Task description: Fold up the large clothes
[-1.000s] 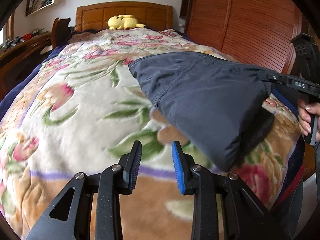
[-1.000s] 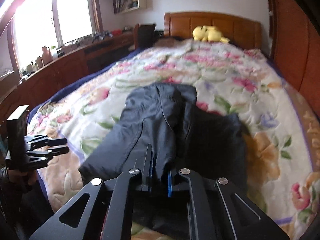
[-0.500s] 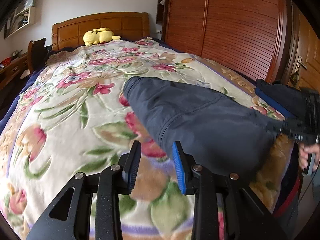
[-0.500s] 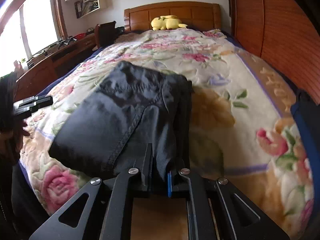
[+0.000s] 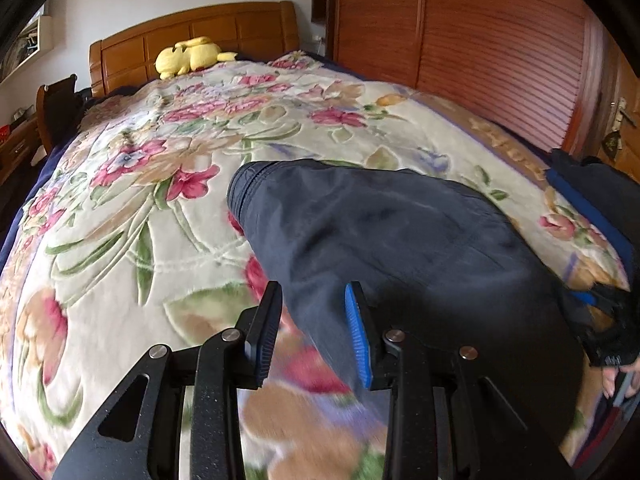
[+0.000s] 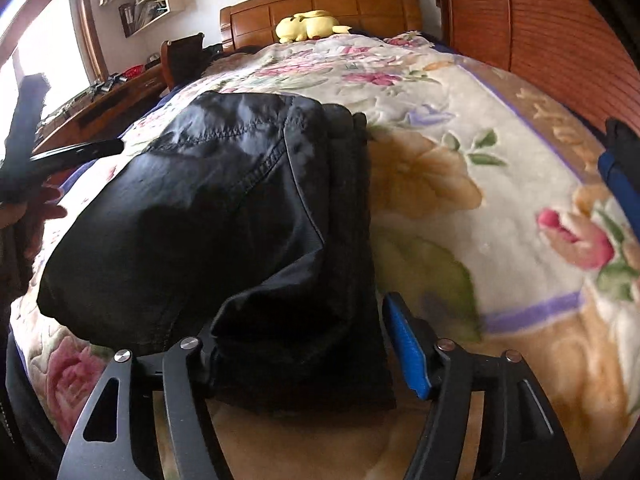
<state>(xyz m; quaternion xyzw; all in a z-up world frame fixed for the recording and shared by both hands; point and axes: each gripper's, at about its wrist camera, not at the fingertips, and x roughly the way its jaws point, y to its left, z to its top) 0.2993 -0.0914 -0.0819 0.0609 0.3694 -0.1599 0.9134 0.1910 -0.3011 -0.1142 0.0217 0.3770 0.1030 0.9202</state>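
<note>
A dark navy folded garment (image 5: 400, 248) lies on the floral blanket (image 5: 160, 240) near the foot of the bed. My left gripper (image 5: 312, 332) hovers open at the garment's near left edge, with nothing pressed between its pads. In the right wrist view the same garment (image 6: 224, 200) spreads ahead. Its near fold lies loose between the fingers of my right gripper (image 6: 304, 344), whose jaws are opening. The blue pad (image 6: 408, 348) stands clear of the cloth and the other finger is partly hidden under the fold. The left gripper (image 6: 76, 152) shows at the far left, held by a hand.
A yellow plush toy (image 5: 188, 56) rests against the wooden headboard (image 6: 320, 4). A wooden wardrobe (image 5: 480, 60) runs along the right side. Another dark and blue garment (image 5: 592, 192) sits at the bed's right edge. A desk (image 6: 100, 108) and chair (image 5: 56, 108) stand on the left.
The right gripper's jaws have come apart and let go of the garment fold, which came down onto the bed. The left gripper has swung across towards the garment's edge.
</note>
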